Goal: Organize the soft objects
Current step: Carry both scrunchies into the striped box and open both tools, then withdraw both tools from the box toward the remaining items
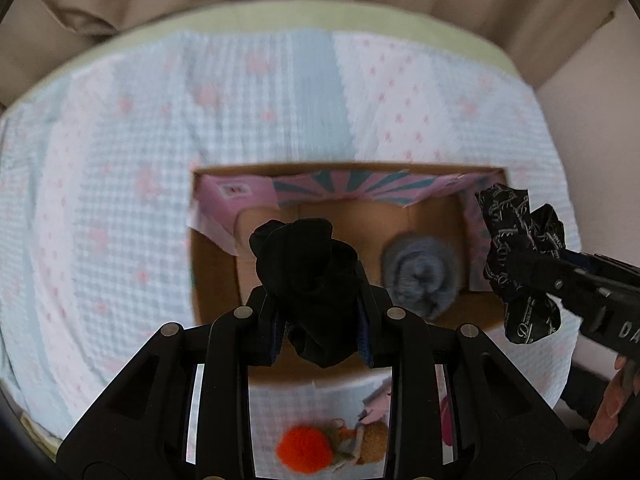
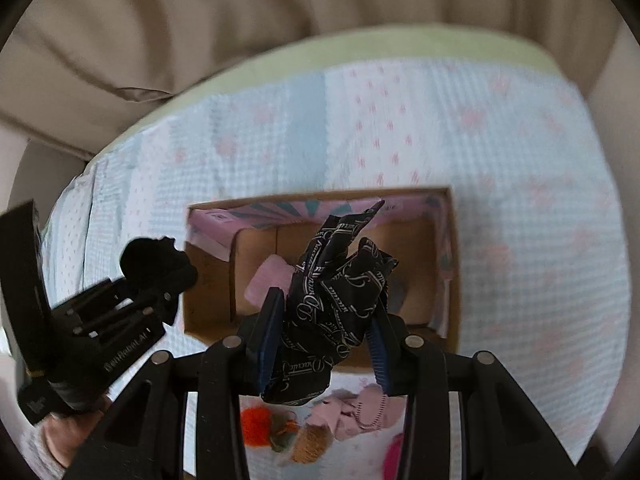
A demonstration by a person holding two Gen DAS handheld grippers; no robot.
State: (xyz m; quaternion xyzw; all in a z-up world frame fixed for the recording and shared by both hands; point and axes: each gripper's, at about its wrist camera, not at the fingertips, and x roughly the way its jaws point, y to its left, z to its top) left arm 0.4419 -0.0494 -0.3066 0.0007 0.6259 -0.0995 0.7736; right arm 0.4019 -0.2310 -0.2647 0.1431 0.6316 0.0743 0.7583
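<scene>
The largest item below me is the bedspread [image 1: 120,200], pale blue gingham patched with white panels carrying pink motifs; it covers the whole working surface. On it, towards the near edge, stands the open cardboard box [image 1: 216,272], its flaps [image 1: 332,188] folded inward and printed with pink and teal rays. Inside the box, a rolled blue-grey cloth [image 1: 420,276] lies at the right end in the left wrist view, and a pink folded cloth [image 2: 270,280] lies at the left end in the right wrist view. My left tongs [image 1: 322,320] are clamped fully tight on a plain black cloth bundle [image 1: 308,268], held above the left half of the box. My right tongs [image 2: 326,340] are closed to a narrow gap on a black printed cloth [image 2: 340,280], held above the middle of the box. This cloth bears repeated white script lettering, too blurred to read. The body of the left tongs shows white lettering that is likewise blurred; the right body shows "DA", cut off by the frame. Between the box and the near edge lie a pink garment [image 2: 360,412] and an orange pom-pom [image 1: 304,448] with a tan knitted piece [image 2: 312,444].
</scene>
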